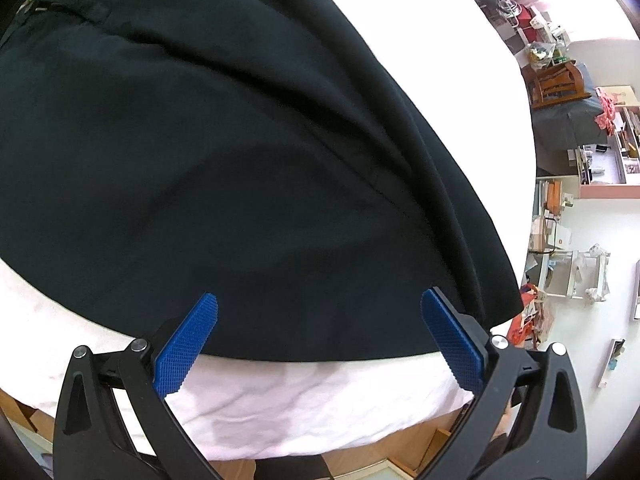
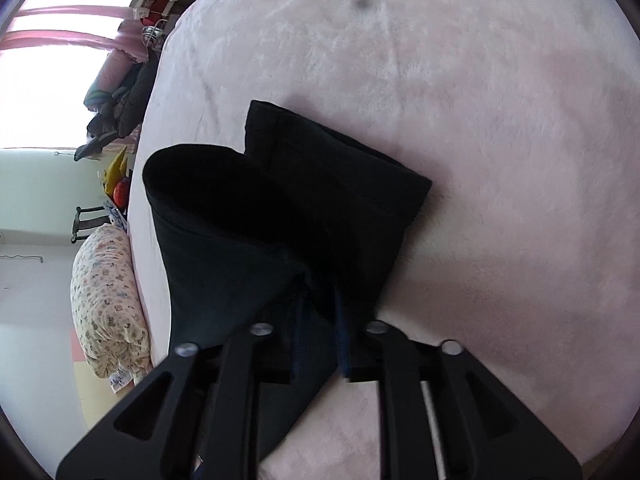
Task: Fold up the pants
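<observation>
bed: a wide pale pink sheet (image 1: 328, 396) fills most of both wrist views, its surface soft and lightly creased; in the left wrist view its near edge drops off toward a wooden floor
pants: black pants (image 1: 224, 152) lie spread on the sheet; in the left wrist view the broad upper part covers most of the frame, with long folds running toward the right and a straight edge near the gripper; in the right wrist view the leg ends (image 2: 332, 184) show, one cuff flat on the sheet, the other raised with its opening curled toward the left
room: past the far edge of the bed in the right wrist view a flowered pillow or bolster (image 2: 106, 304) stands at the left, with a heap of clothes and pink curtains beyond; the left wrist view shows cluttered shelves and a wooden chair at the right
left gripper: the left gripper (image 1: 318, 312) hovers at the near edge of the pants, jaws spread wide, blue ribbed pads (image 1: 188, 348) on either side and nothing between them
right gripper: the right gripper (image 2: 320, 344) has black cloth of the raised leg between its fingers; the jaws stand narrowly apart, and whether the pads press the cloth cannot be told
</observation>
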